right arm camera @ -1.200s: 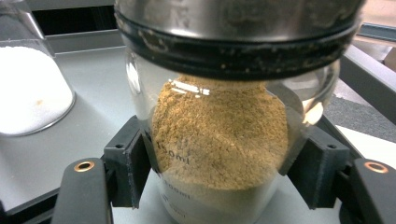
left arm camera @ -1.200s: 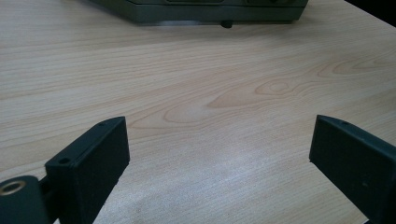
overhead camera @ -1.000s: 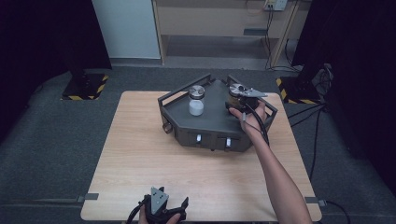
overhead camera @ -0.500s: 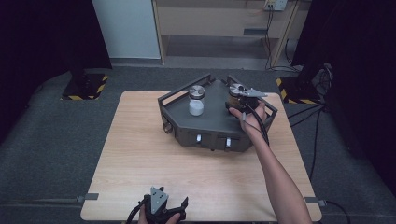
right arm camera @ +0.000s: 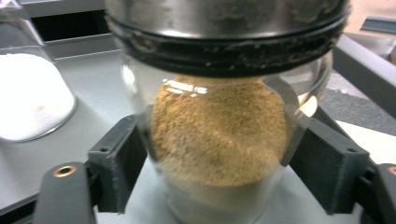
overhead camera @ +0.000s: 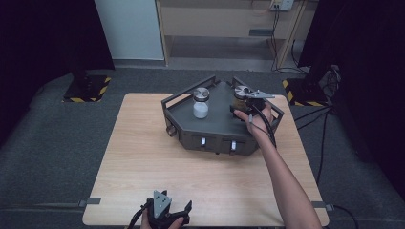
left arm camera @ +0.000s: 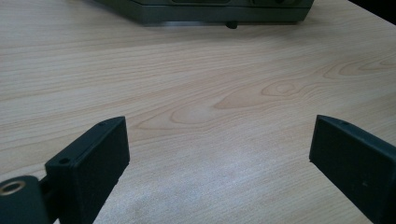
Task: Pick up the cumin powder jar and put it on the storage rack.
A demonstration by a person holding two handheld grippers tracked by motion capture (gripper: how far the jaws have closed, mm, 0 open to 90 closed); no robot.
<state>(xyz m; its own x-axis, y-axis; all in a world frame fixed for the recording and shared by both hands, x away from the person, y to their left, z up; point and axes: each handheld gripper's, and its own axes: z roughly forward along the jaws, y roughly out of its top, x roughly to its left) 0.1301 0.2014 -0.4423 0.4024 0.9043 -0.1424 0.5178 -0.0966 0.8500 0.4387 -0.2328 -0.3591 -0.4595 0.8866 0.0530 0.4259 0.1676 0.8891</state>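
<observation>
The left gripper (overhead camera: 168,215) sits at the near edge of the wooden table (overhead camera: 143,162), its jaws wide apart with bare wood between them. Ahead of it, well apart, stands the dark tray (overhead camera: 219,126), whose near wall crosses the top of the left gripper view (left arm camera: 205,11).

On the tray's right side the right gripper (overhead camera: 247,102) is held by a hand (overhead camera: 258,119) at the jar of brown powder (right arm camera: 219,135). Its jaws have just been opening; in the right gripper view the jar stands between them, one jaw close on either side, though I cannot tell whether the pads touch the glass. The jar rests upright on the tray floor, its metal lid (right arm camera: 224,18) on.

To the left of this gripper, farther across the tray, stands a jar of white powder (overhead camera: 200,102), apart from the brown one
</observation>
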